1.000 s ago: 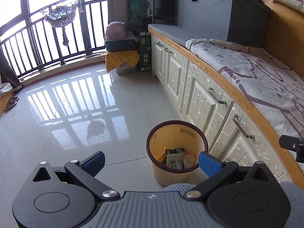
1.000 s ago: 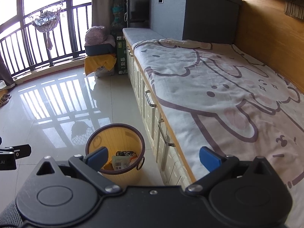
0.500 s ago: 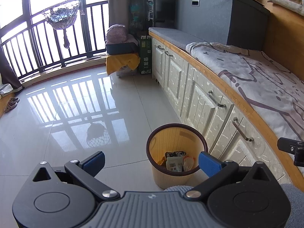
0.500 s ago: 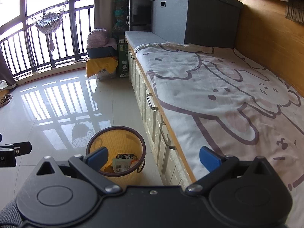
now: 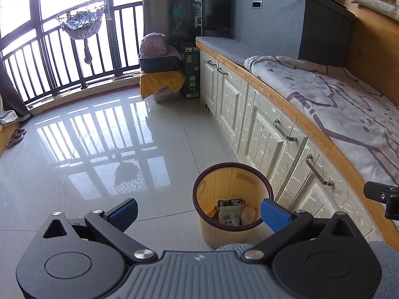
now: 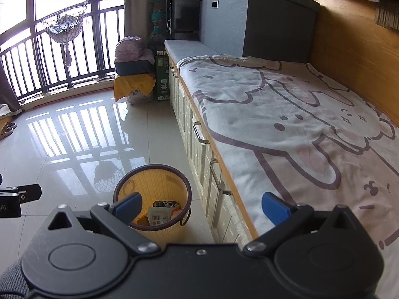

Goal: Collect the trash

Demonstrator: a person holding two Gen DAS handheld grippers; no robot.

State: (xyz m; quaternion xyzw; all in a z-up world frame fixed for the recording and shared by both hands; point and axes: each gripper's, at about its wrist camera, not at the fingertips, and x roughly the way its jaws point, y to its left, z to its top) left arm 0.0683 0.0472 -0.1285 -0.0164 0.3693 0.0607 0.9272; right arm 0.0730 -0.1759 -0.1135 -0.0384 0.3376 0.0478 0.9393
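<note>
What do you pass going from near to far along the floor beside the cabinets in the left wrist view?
Left gripper → wastebasket holding trash → green box → yellow-draped stack with the dark tray on top.

Sunlit glossy tile floor, railed window, cabinet bench.

Left gripper body is blocking the lower floor and the base of the waste bin. In the left wrist view its right blue fingertip is overlapping the bin's rim on the cabinet side. Wrappers inside the bin are lying jumbled — print too small to read, lower layers hidden. The right gripper is covering the bin's near wall in its own view. Beyond the bin, the blanket is running off the frame's right edge — its far end cut.
</note>
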